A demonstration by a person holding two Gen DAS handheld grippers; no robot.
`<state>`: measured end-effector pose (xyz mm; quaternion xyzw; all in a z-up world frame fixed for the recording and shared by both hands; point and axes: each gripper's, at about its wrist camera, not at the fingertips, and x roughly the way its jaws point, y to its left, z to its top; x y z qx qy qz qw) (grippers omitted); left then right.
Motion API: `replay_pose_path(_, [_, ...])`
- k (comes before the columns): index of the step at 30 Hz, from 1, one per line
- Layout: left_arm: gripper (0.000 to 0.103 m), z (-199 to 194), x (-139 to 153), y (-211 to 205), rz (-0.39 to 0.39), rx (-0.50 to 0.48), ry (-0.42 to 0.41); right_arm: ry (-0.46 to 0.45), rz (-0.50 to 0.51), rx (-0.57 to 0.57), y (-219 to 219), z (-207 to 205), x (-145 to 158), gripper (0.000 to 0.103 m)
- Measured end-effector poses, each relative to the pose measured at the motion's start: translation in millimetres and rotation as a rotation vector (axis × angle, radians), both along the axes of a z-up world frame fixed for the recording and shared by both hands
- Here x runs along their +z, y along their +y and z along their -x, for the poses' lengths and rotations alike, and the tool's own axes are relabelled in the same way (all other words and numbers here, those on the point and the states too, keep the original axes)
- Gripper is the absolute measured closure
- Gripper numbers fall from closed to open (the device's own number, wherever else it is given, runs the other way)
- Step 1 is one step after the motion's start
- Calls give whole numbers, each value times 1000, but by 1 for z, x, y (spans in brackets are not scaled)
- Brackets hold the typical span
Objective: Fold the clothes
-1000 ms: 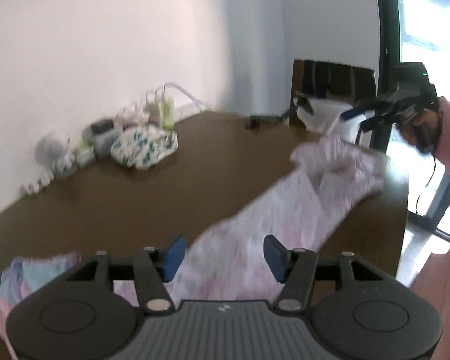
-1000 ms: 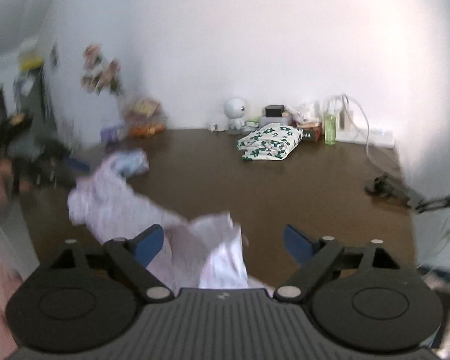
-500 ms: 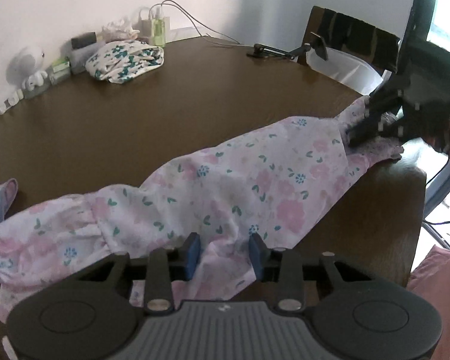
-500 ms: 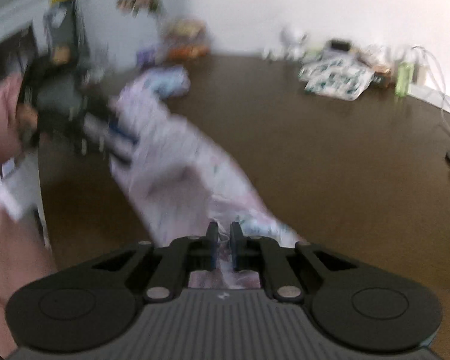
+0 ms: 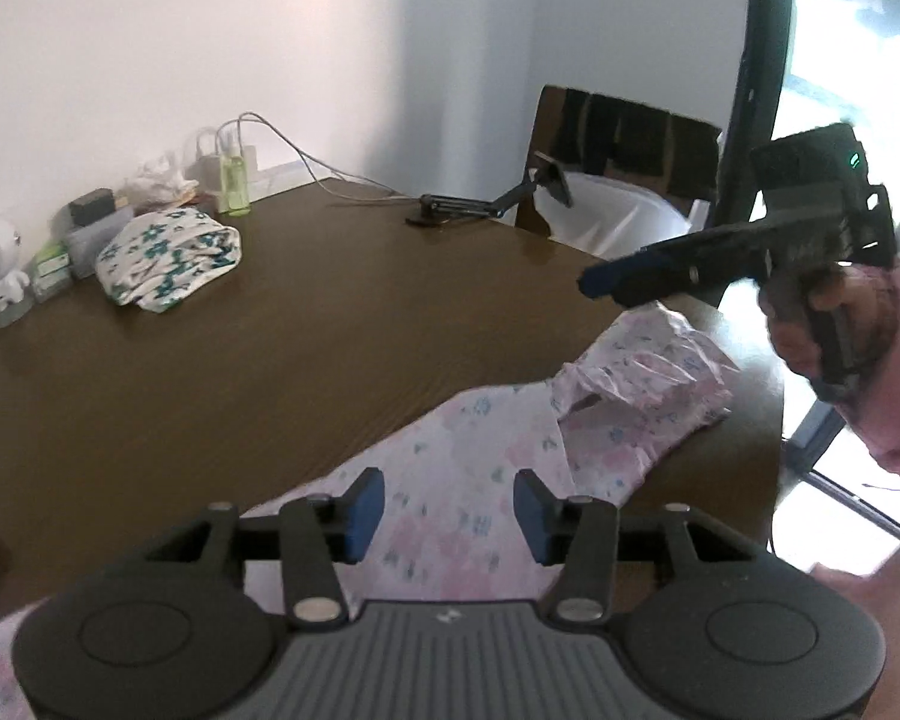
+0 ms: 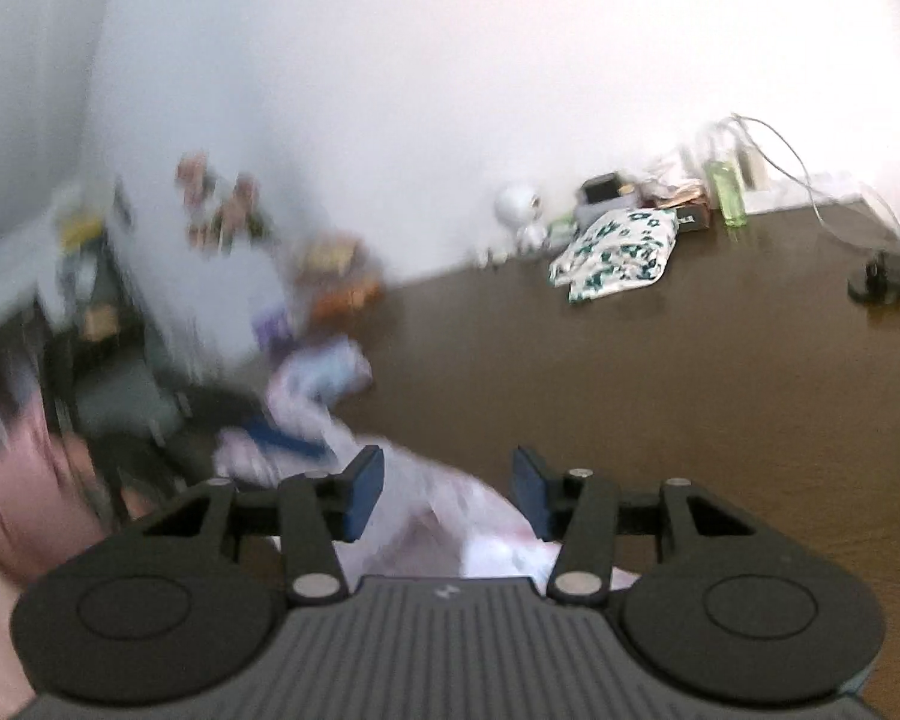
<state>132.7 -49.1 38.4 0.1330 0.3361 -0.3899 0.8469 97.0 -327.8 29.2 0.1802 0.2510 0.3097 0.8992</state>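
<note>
A pink floral garment (image 5: 486, 438) lies along the near right edge of the brown table (image 5: 306, 324), its far end bunched up. My left gripper (image 5: 448, 507) hovers low over the garment's near part. Its jaws are opening, and the cloth shows below the gap with no pad pressing on it. My right gripper (image 5: 597, 282), held in a hand, hangs just above the bunched far end. In the blurred right wrist view its jaws (image 6: 447, 501) are opening too, with the garment (image 6: 480, 534) below them and not pinched. The left gripper's blue finger (image 6: 282, 441) shows by the garment's other end.
A folded white cloth with green flowers (image 5: 168, 258) lies at the back of the table. Behind it are a green bottle (image 5: 234, 180), a white toy figure (image 5: 0, 264), boxes and cables. A phone stand (image 5: 480, 207) and a chair (image 5: 624, 138) are at the far right. Another pale blue garment (image 6: 324, 369) lies at the left.
Half a second ago the right gripper was shut on the garment's far end; it has let go and risen. The left jaws have widened. The garment's far end is now bunched.
</note>
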Motion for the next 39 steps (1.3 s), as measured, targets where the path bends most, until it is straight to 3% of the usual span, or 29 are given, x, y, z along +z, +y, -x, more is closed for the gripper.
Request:
replay_pose_path(1, [60,-4,-5,-8,-16,2,16,17,-16,-24,5,-6,-1,55])
replay_pose_path(3, [82,-7,-18,-17,-79,-16,60,32,21,-63,23,-15,-5,55])
replay_pose_path(4, [86,-8,-25,-21,-111,-25,83,39,48,-76,34,-18,-7,55])
replay_pose_path(6, [87,-4,-37,-18,-155,-39,109,52,108,-83,55,-24,-12,55])
replay_pose_path(9, [86,3,-40,-6,-137,-20,112,78,236,-68,90,-27,-27,55])
replay_pose_path(10, [83,6,-38,1,-123,-14,107,93,268,-62,98,-27,-34,55])
replay_pose_path(12, [64,12,-35,15,-94,-1,94,99,329,-48,112,-22,-45,56])
replay_pose_path(14, [55,20,-22,41,-46,25,65,27,409,-40,122,-6,-48,55])
replay_pose_path(17, [40,34,-8,90,1,133,7,13,394,-35,118,5,-44,48])
replay_pose_path(19, [39,43,-3,125,13,238,-18,10,327,-42,109,10,-39,45])
replay_pose_path(21, [37,49,-2,156,33,344,-20,-20,290,-63,104,16,-32,36])
replay_pose_path(23, [37,52,-3,180,61,446,-6,-51,285,-68,106,20,-25,34])
replay_pose_path(27, [38,35,-11,216,153,617,90,-108,310,-59,121,20,-17,34])
replay_pose_path(29, [38,23,-17,220,155,643,128,-120,338,-58,131,19,-17,33])
replay_pose_path(31, [48,12,-24,217,143,658,160,-121,370,-72,139,18,-18,32])
replay_pose_path(33, [92,3,-31,212,138,654,184,-101,392,-100,138,16,-22,31])
replay_pose_path(34, [101,-1,-35,211,140,653,195,-89,398,-113,137,15,-24,31])
replay_pose_path(39, [102,-2,-35,214,113,664,147,-20,369,-133,120,15,-37,27])
